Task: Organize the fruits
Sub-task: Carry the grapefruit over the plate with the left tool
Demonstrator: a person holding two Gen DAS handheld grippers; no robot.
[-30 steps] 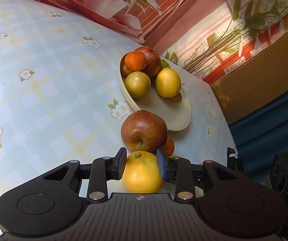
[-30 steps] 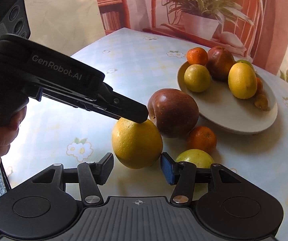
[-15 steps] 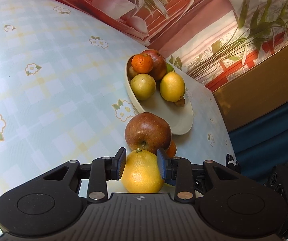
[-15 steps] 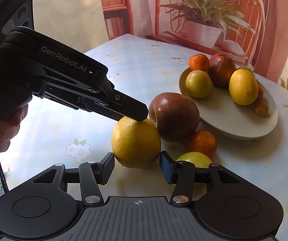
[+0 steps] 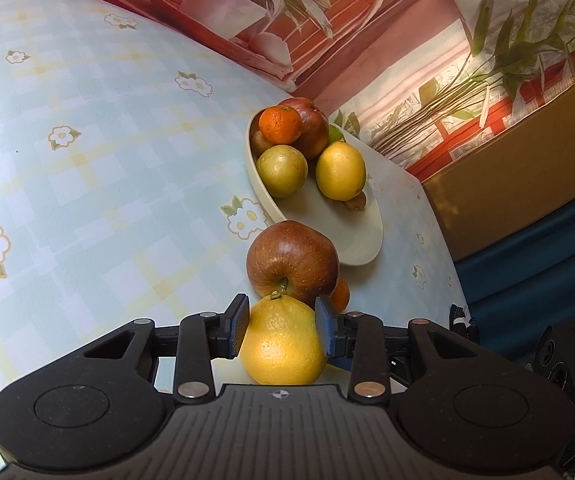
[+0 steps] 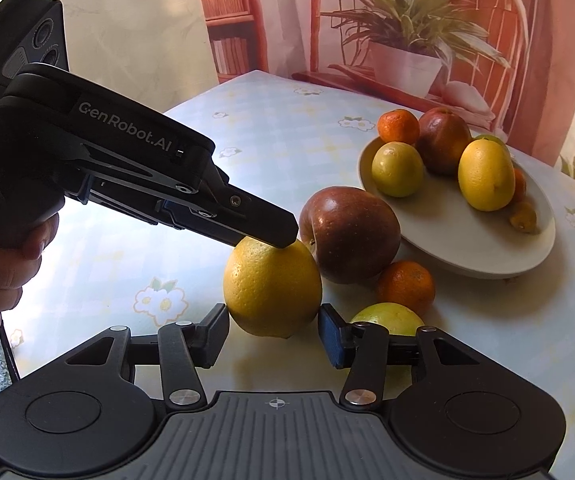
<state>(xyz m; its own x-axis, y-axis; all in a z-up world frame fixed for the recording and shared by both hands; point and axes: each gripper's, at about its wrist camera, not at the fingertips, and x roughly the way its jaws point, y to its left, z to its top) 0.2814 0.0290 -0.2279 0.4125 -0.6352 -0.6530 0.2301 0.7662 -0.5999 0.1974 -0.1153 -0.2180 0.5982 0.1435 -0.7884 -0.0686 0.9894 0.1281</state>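
- Left wrist view: the large yellow citrus fruit (image 5: 283, 344) is clamped between the pads of the left gripper (image 5: 281, 330) on the flowered pale-blue tablecloth (image 5: 87, 160). The way ahead is blocked by a dark red apple (image 5: 292, 260) touching it; a small orange mandarin (image 5: 341, 294) is partly hidden behind. Beyond, an oval cream plate (image 5: 361, 236) is loaded with more fruit.
- Right wrist view: the right gripper (image 6: 273, 336) is released, its jaws flanking the same fruit without pressing. A yellow-green fruit (image 6: 387, 316) is seen just beside its right finger.
- Against the earlier frames, nothing is shifted; the right jaws are slightly narrower.
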